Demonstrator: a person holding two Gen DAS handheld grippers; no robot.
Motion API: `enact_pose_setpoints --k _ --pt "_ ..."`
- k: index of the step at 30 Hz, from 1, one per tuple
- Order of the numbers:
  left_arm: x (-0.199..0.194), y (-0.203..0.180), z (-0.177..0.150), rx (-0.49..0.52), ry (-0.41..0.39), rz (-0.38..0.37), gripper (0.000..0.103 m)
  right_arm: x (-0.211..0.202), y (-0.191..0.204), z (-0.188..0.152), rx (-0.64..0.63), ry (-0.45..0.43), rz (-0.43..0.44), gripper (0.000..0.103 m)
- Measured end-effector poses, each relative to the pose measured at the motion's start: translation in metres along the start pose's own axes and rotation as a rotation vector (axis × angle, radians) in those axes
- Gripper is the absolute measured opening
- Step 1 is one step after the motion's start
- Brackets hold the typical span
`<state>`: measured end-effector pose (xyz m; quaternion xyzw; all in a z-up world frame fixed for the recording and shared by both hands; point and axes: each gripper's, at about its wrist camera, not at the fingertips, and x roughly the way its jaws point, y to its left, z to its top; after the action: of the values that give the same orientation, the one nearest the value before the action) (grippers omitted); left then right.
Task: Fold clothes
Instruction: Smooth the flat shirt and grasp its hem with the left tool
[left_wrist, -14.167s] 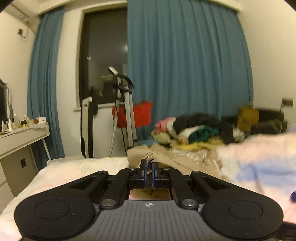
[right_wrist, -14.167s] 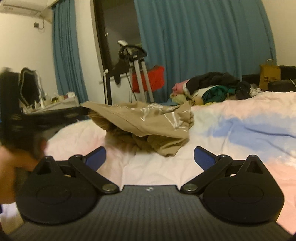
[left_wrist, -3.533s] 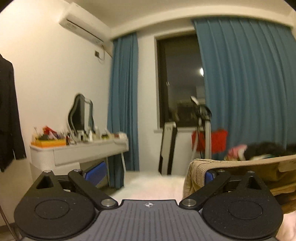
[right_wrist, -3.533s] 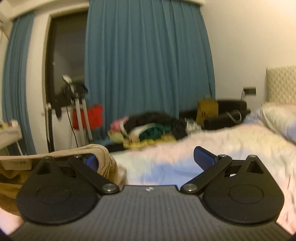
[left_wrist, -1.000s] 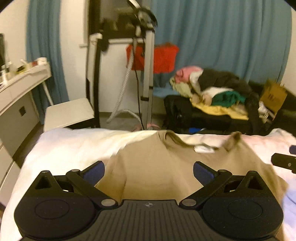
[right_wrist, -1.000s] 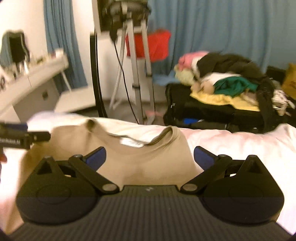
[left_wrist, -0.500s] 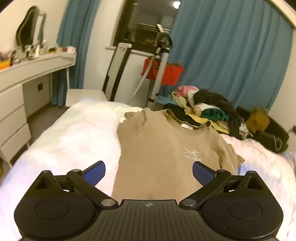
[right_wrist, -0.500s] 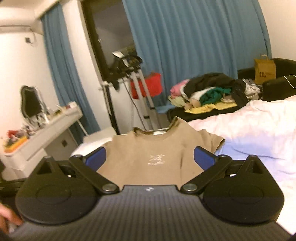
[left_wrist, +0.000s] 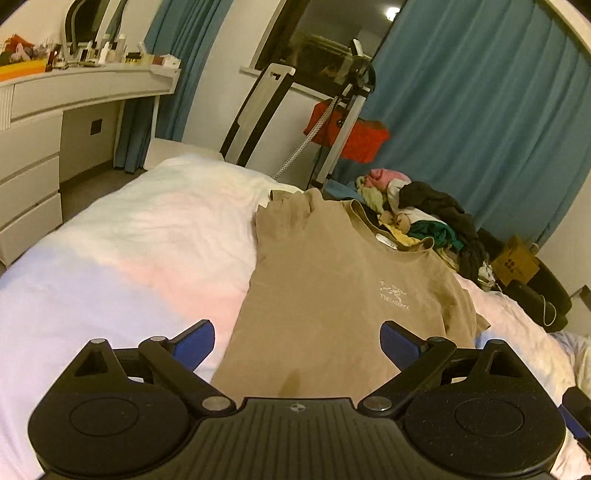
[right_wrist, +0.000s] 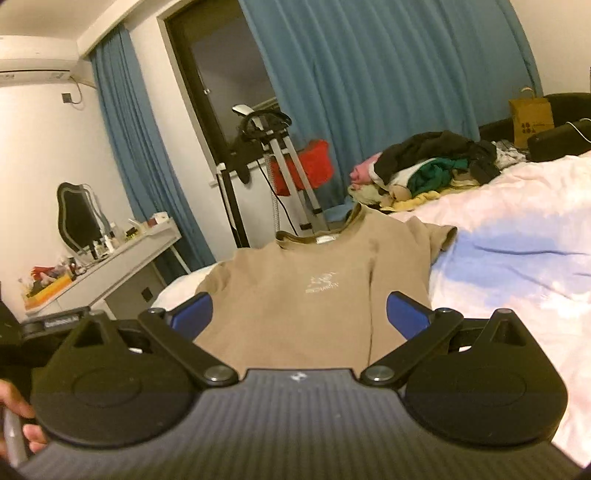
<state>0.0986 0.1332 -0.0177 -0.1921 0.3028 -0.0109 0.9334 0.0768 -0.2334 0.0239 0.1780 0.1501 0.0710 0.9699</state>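
Left wrist view: the left gripper (left_wrist: 297, 343) hangs spread wide and empty above the hem of a tan T-shirt (left_wrist: 332, 295) lying flat on the bed (left_wrist: 129, 258).

Right wrist view: the right gripper (right_wrist: 299, 315) — also spread, empty — hovers over the same shirt.

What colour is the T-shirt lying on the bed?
The T-shirt is tan, with a small pale chest logo; the left wrist view shows it best.

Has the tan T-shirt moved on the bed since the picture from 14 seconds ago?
Yes. The tan T-shirt was then a crumpled heap; now it lies spread flat on the bed, collar toward the clothes pile.
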Motion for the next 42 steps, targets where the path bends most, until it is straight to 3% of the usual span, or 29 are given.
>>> enact_pose_setpoints --k 6,12,20,23,29,33,38,42 --pt "0.021 0.006 -0.002 -0.056 0.032 0.013 0.096 0.008 -0.010 -0.009 0.040 0.031 -0.012 0.102" --pt "0.040 0.014 0.007 -0.069 0.056 0.062 0.096 0.012 -0.011 -0.007 0.042 0.010 -0.031 0.102" --pt "0.099 0.026 0.040 -0.011 0.138 0.229 0.093 0.022 -0.023 -0.009 0.081 0.047 -0.071 0.102" --pt "0.125 0.045 0.065 -0.091 0.128 0.223 0.093 0.030 -0.029 -0.012 0.101 0.068 -0.086 0.103" --pt "0.182 0.069 0.109 -0.217 0.085 0.173 0.082 0.062 -0.064 -0.015 0.238 0.073 -0.170 0.103" --pt "0.228 0.063 0.131 -0.192 0.046 0.155 0.069 0.088 -0.081 -0.019 0.249 0.052 -0.218 0.103" --pt "0.280 0.059 0.156 -0.226 0.011 0.118 0.055 0.118 -0.095 -0.032 0.328 0.022 -0.146 0.103" --pt "0.313 0.055 0.174 -0.219 0.006 0.074 0.051 0.136 -0.099 -0.036 0.328 0.016 -0.109 0.103"
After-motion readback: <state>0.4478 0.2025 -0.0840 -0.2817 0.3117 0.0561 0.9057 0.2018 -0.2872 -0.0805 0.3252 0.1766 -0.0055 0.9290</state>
